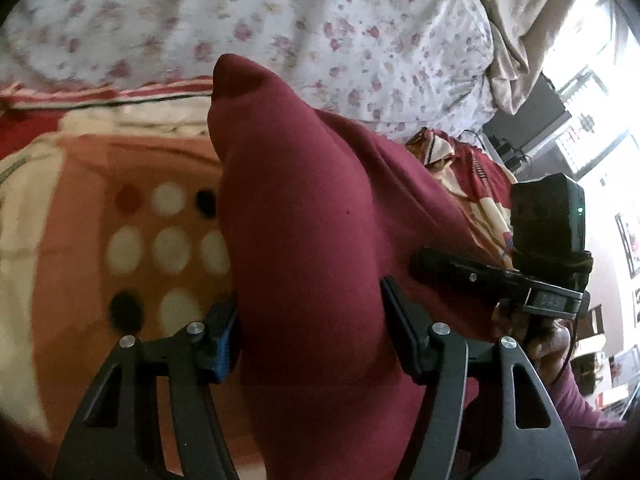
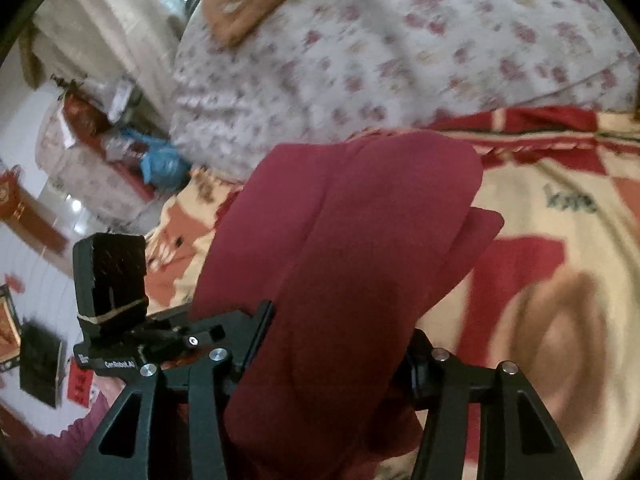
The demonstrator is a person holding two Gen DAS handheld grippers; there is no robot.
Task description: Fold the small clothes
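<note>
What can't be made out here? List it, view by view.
- Left wrist view: the maroon garment fills the left gripper; its type and lower edge are cut off by the frame.
- Right wrist view: the same cloth covers the right gripper, hiding one finger's pad.
- Both views: motion blur smears the patterned blanket; its lettering is unreadable.
- Floral quilt: edges cut off.

One maroon garment [image 1: 304, 240], bunched between the jaws. Two grippers: the left gripper [image 1: 310, 332] at 6 o'clock in its own view and the right gripper [image 2: 332, 344] likewise. One red-and-cream patterned blanket [image 1: 80, 168] at 9 o'clock. One floral quilt [image 1: 280, 20] at 12 o'clock. One blue bag [image 2: 162, 162] at 10 o'clock.
</note>
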